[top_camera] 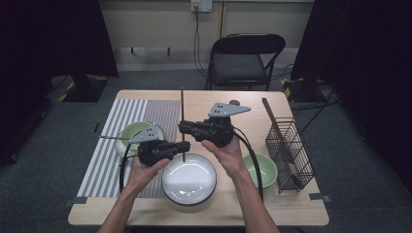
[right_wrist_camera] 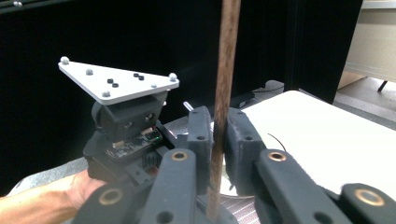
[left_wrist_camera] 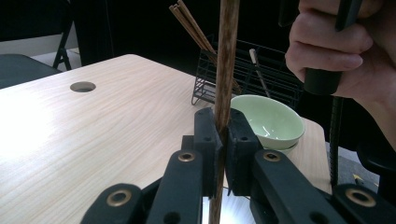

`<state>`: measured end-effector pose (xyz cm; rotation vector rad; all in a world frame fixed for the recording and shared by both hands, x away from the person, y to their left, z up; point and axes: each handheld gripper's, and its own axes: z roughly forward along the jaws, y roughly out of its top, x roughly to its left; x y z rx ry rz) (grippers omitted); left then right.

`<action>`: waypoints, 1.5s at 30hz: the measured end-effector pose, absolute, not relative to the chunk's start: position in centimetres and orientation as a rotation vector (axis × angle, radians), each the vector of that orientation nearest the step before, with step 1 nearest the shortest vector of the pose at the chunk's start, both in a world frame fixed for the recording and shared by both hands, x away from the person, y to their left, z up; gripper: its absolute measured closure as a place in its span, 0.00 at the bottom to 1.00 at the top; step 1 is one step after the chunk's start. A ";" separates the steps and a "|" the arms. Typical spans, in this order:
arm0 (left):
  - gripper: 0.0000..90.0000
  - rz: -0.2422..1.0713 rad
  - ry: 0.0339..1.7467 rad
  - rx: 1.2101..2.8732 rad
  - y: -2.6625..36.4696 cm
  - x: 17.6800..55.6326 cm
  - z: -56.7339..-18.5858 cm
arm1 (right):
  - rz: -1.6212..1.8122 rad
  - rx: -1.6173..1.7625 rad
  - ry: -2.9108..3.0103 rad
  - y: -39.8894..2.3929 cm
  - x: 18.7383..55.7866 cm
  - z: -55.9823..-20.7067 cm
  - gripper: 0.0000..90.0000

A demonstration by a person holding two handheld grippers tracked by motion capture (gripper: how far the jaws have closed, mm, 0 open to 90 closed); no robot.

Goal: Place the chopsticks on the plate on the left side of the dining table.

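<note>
Dark wooden chopstick [top_camera: 182, 110] stands upright over the white plate [top_camera: 189, 183], gripped by both tools. Left gripper [top_camera: 183, 147] is clamped on it low down, jaws pinching the stick near its lower end. Right gripper [top_camera: 183, 127] grips it higher up, just above the left one, pads pressed on the wood. Wire basket [top_camera: 290, 154] w/ more chopsticks [top_camera: 277, 129] sits at counter's right edge, a green bowl [top_camera: 261, 170] beside it; 2nd green bowl [top_camera: 133, 134] on the striped mat [top_camera: 122, 138].

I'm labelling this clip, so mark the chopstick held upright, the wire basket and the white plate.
chopstick [left_wrist_camera: 225, 70], left gripper view, shaft above the jaws.
wire basket [top_camera: 291, 150], high view, its side mesh.
white plate [top_camera: 192, 182], high view, bare inner surface.
</note>
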<state>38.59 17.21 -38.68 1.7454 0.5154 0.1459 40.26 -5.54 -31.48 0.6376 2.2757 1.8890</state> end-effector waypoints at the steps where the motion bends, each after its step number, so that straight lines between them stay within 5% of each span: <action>1: 0.94 0.148 0.515 1.745 17.2 38.6 -38.7 | 1.888 0.633 2.279 -5.4 40.3 -31.5 0.94; 14: 0.84 0.142 0.541 1.706 17.5 38.4 -38.9 | 1.907 0.628 2.257 -5.5 40.1 -30.7 0.95; 25: 0.94 0.136 0.523 1.718 17.7 38.4 -38.8 | 1.906 0.647 2.279 -5.5 40.5 -31.2 0.94; 38: 0.94 0.143 0.519 1.756 18.6 38.4 -39.0 | 1.844 0.639 2.277 -5.1 41.1 -30.5 0.61; 45: 0.94 0.150 0.536 1.751 19.1 38.3 -39.2 | 1.814 0.694 2.264 -4.9 42.0 -30.6 0.52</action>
